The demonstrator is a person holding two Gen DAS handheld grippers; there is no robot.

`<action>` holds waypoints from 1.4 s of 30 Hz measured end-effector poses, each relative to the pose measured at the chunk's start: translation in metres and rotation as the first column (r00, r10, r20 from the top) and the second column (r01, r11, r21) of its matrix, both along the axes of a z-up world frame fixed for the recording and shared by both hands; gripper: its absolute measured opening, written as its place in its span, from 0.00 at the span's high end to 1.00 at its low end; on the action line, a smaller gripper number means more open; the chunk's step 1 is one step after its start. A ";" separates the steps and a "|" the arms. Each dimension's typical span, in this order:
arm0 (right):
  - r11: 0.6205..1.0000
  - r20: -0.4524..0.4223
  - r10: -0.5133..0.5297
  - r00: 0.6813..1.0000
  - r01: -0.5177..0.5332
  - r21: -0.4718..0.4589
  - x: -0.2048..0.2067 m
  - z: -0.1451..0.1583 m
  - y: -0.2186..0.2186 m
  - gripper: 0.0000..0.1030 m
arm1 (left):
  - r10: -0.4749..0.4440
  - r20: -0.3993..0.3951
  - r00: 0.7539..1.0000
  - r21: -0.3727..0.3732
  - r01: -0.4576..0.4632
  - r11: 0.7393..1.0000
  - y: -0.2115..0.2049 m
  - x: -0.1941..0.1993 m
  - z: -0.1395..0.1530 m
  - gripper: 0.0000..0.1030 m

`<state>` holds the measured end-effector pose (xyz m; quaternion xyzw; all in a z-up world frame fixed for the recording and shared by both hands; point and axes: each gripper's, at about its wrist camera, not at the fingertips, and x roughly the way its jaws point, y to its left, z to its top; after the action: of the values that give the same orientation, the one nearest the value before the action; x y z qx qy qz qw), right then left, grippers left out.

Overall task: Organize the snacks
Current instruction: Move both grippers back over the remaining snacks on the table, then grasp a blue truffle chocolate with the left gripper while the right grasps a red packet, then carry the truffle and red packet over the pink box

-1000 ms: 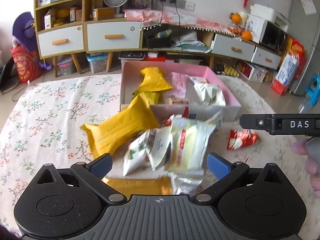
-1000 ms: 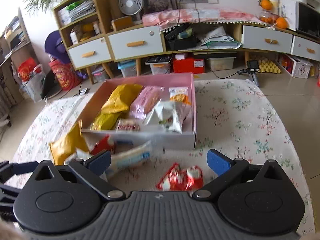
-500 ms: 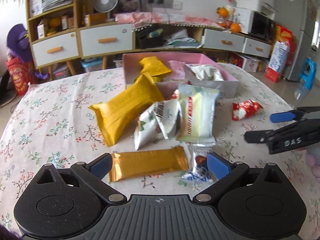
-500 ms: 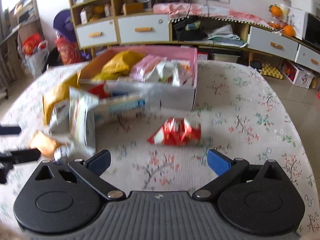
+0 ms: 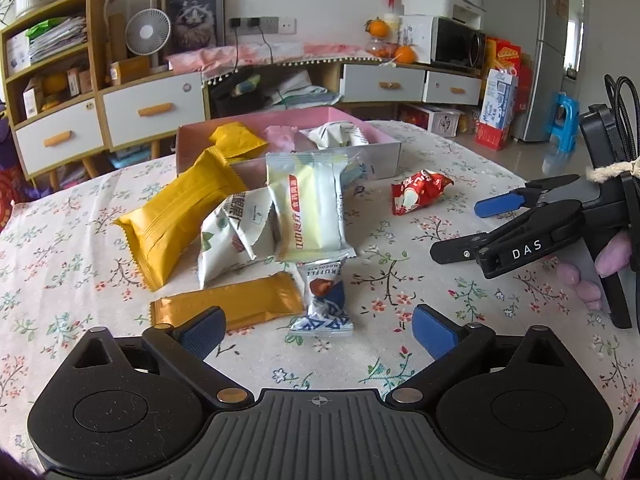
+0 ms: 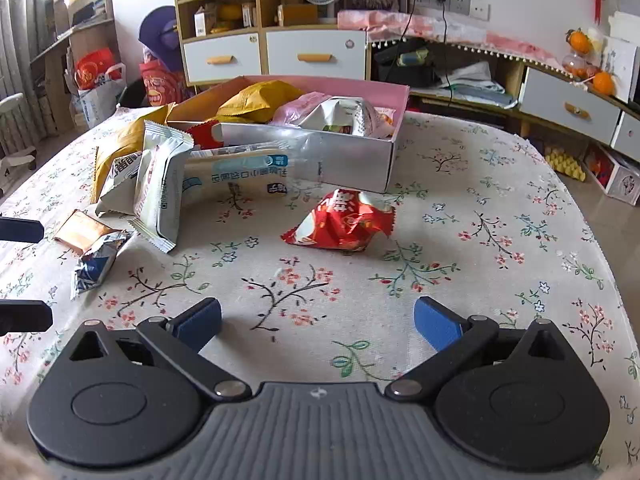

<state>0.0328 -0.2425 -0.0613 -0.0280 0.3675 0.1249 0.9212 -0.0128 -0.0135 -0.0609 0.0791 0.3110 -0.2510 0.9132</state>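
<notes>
A pink box (image 5: 388, 148) (image 6: 344, 160) with several snack packs in it stands on the floral table. In front of it lie loose snacks: a big yellow pack (image 5: 176, 216), white packs (image 5: 308, 208) (image 6: 160, 184), a golden bar (image 5: 228, 304), a small truffle pack (image 5: 324, 300) (image 6: 96, 260) and a red pack (image 5: 420, 192) (image 6: 340, 220). My left gripper (image 5: 318, 330) is open and empty, just short of the golden bar. My right gripper (image 6: 318, 322) is open and empty, short of the red pack; it also shows in the left wrist view (image 5: 480, 224).
The floral tablecloth (image 6: 480, 240) covers a round table whose edge curves away at right. Behind stand wooden cabinets with drawers (image 5: 152, 108), a fan (image 5: 146, 32) and a microwave (image 5: 456, 44).
Both grippers have pulled back from the box toward the near edge of the table. More of the loose snacks now show in front of them. Both stayed open.
</notes>
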 end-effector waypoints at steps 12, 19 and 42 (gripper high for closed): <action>1.000 0.010 0.023 1.000 -0.023 0.011 0.019 0.001 0.002 0.01 | 0.003 -0.046 0.999 -0.020 -0.004 1.000 -0.014 0.017 -0.007 0.44; 1.000 0.009 0.017 1.000 -0.017 0.022 0.031 0.003 0.000 0.13 | 0.032 -0.065 0.997 -0.030 -0.034 0.999 -0.015 0.026 -0.007 0.57; 0.995 -0.010 -0.027 1.000 0.028 0.100 0.048 0.010 -0.001 0.63 | 0.069 -0.105 0.992 -0.014 -0.071 0.997 -0.019 0.035 -0.004 0.83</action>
<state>0.0804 -0.2434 -0.0510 0.0241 0.3652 0.1305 0.9214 0.0217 -0.0322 -0.0648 0.0469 0.3585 -0.2255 0.9047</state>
